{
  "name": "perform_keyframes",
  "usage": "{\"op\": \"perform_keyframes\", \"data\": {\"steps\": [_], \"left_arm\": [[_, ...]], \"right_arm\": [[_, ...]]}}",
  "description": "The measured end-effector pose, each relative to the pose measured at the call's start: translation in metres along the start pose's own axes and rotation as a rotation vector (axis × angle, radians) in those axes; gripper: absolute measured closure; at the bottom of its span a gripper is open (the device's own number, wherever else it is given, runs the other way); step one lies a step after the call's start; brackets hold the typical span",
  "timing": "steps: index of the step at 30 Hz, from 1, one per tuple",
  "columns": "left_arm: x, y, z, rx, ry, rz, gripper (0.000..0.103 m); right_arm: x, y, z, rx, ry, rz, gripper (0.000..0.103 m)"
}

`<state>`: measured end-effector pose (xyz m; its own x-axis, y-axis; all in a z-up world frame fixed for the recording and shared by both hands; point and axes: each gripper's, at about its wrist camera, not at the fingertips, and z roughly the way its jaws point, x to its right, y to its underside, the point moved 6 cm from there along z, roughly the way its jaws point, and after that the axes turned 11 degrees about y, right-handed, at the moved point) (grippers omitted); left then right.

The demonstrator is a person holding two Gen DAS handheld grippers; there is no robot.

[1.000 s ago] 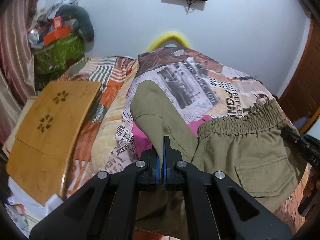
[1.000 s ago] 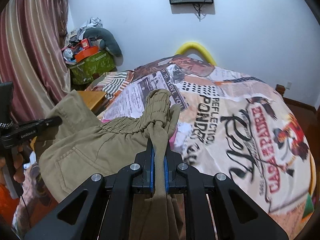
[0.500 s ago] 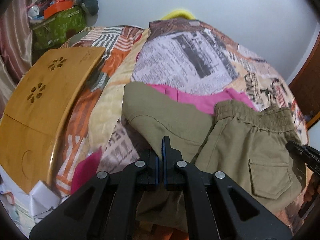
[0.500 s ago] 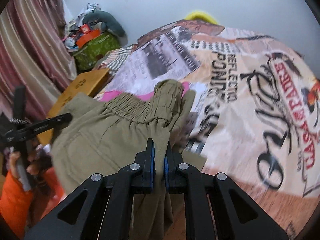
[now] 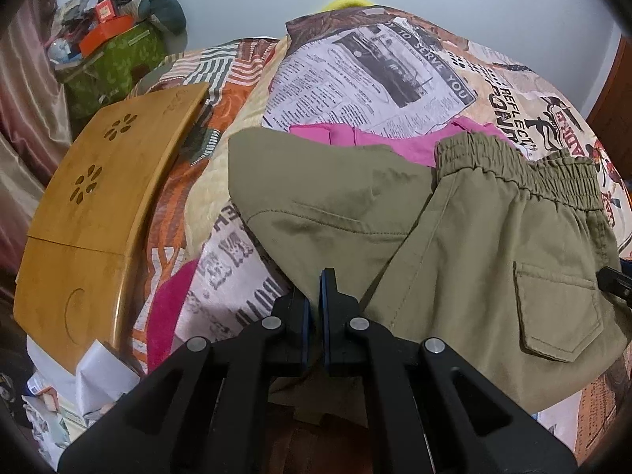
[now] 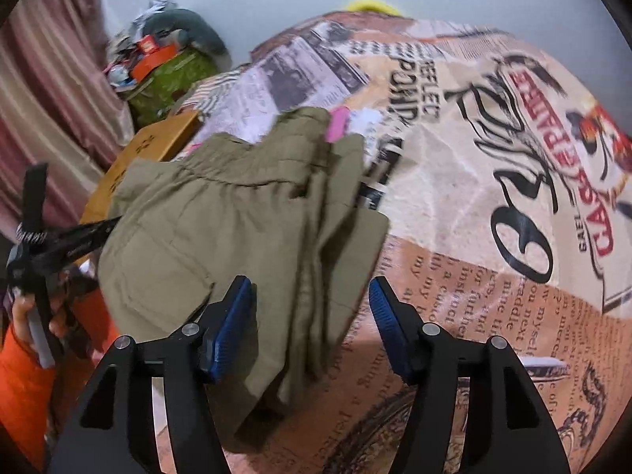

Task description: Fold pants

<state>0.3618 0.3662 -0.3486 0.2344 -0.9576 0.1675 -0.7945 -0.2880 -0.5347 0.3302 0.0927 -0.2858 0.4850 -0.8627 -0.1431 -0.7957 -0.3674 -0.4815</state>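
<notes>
Pants (image 5: pixel 466 245): olive, lying on the bed (image 5: pixel 395 71), centre to right of the left view; waistband toward upper right, back pocket at lower right, one folded leg panel spread toward centre left.
Left tongs (image 5: pixel 316 308): clenched on a pinch of pants fabric at lower centre of the left view; blue pads nearly touching with cloth between.
Right tongs (image 6: pixel 310 324): jaws opening, pads standing clear of the bunched pants edge that lies between them at lower centre of the right view; released.
Under the pants: pink cloth (image 5: pixel 395 142) showing above the fold, more pink at lower left of the left view.
Beside the bed: wooden tray (image 5: pixel 98 205) at left, well apart from the pants.
Risk, uneven fold: one side let go while the other stays pinched; any pull from the left could drag the layers askew.
Risk, bunching: right edge looks rumpled in thick pleats, likely to stay lumpy unless smoothed.
Risk, snag: fabric between the opening right pads could catch on a pad when lifting away and undo the fold.
Risk, wrong cloth: a low regrasp near the waistband could pick up the pink cloth too.
Risk, slide: lower edge of the pants reaches toward the bed edge at bottom of both views; could slip off.
Uncertain: right view blurred, exact lie of the layers hard to tell.
</notes>
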Motion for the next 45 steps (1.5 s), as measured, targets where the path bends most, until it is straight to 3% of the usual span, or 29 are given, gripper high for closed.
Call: {"op": "perform_keyframes", "data": {"steps": [7, 10, 12, 14, 19, 28, 33, 36, 41, 45], "left_arm": [[0.003, 0.007, 0.004, -0.008, -0.003, 0.014, 0.100], [0.005, 0.006, 0.003, -0.004, 0.004, 0.014, 0.100], [0.005, 0.006, 0.000, 0.005, -0.001, 0.015, 0.100], [0.008, 0.005, -0.005, 0.025, -0.010, 0.020, 0.100], [0.016, -0.003, -0.029, 0.084, -0.035, 0.051, 0.100], [0.032, -0.032, -0.073, 0.211, -0.088, 0.111, 0.100], [0.022, -0.052, -0.076, 0.256, -0.068, 0.056, 0.100], [0.009, -0.058, -0.053, 0.213, -0.012, -0.014, 0.100], [-0.020, -0.042, 0.002, 0.056, 0.037, -0.164, 0.100], [-0.026, -0.027, 0.012, -0.002, 0.067, -0.200, 0.100]], "right_arm": [[-0.001, 0.002, 0.028, -0.065, -0.100, 0.097, 0.044], [-0.004, -0.001, 0.027, -0.053, -0.134, 0.102, 0.062], [-0.010, -0.001, 0.026, -0.049, -0.146, 0.085, 0.080], [-0.017, -0.002, 0.021, -0.023, -0.111, 0.040, 0.086], [-0.029, -0.015, -0.004, 0.090, -0.048, -0.051, 0.090], [-0.057, -0.078, -0.057, 0.305, -0.006, -0.191, 0.092], [-0.058, -0.108, -0.057, 0.374, 0.011, -0.177, 0.092], [-0.057, -0.115, -0.033, 0.338, 0.041, -0.171, 0.092], [-0.048, -0.096, 0.023, 0.192, 0.105, -0.163, 0.090], [-0.034, -0.074, 0.035, 0.161, 0.157, -0.194, 0.078]]}}
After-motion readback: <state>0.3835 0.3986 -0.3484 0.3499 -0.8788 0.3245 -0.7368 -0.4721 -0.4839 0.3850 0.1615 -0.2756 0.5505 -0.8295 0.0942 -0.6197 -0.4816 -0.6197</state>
